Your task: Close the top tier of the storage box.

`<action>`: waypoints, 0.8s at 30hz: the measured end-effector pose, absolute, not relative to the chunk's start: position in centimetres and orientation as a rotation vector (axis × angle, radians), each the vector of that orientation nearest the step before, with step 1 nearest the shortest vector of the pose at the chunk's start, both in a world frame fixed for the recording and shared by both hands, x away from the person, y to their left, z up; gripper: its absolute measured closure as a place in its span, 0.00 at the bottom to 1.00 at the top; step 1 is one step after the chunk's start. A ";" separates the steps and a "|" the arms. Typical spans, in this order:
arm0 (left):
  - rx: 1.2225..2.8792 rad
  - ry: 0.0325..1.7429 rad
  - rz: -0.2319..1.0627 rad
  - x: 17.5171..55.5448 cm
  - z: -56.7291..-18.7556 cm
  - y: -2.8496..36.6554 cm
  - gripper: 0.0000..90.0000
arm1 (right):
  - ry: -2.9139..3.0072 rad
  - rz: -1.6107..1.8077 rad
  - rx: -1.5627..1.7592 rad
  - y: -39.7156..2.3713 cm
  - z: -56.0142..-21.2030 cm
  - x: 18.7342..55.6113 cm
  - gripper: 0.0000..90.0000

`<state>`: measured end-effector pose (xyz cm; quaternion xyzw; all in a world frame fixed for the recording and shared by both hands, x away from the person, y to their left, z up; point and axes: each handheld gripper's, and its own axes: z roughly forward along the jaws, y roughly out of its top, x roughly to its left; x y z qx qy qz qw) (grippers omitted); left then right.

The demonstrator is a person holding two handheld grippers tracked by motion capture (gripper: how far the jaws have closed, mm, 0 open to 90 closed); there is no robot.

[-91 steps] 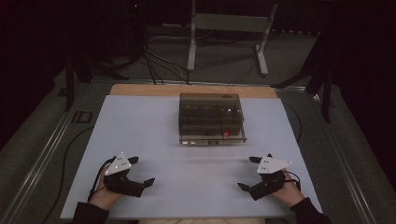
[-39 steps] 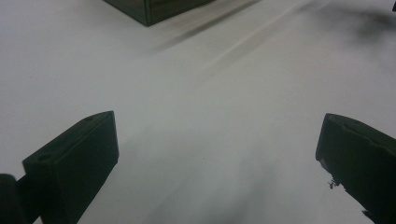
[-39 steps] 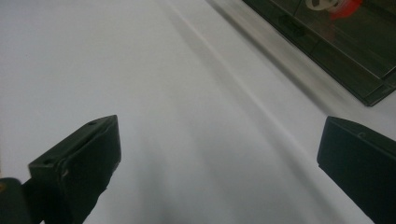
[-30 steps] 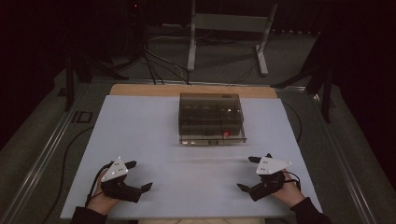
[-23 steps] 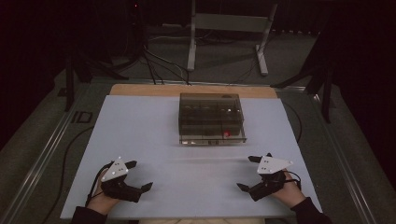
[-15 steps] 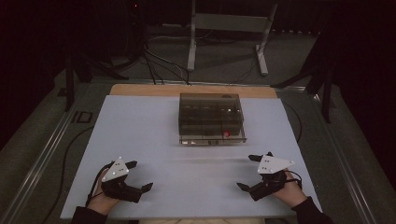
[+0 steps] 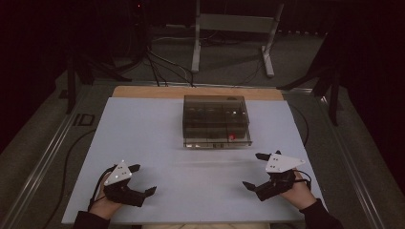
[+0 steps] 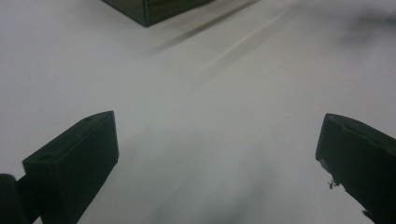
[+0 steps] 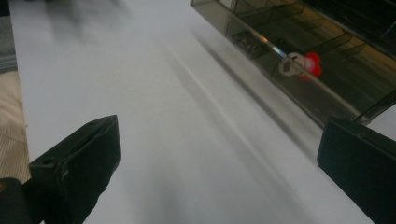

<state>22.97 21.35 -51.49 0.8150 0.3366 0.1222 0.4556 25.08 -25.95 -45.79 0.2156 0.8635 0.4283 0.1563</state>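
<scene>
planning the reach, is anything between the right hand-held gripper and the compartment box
Nothing visible. Bare white table surface lies between the right hand-held gripper and the smoky clear compartment box; its jaws stand open and empty.

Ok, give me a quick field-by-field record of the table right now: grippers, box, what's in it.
left gripper: open, empty, low over the near left of the white mat
right gripper: open, empty, near right of the mat, jaws pointing toward the box
box: smoky clear plastic, divided into compartments, at mid-table toward the far edge, touched by neither gripper
contents: a red piece with a pale ring beside it in a near right compartment; small dark parts in others, too dim to name
</scene>
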 end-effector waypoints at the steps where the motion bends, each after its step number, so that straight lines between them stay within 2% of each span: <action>1: 2.011 0.831 0.302 23.0 -51.5 21.4 0.00 | 2.470 1.225 0.620 -25.9 -45.7 25.1 0.00; 24: 2.004 0.828 0.300 22.9 -51.4 21.4 0.00 | 2.358 1.239 0.647 -23.3 -42.9 27.3 0.00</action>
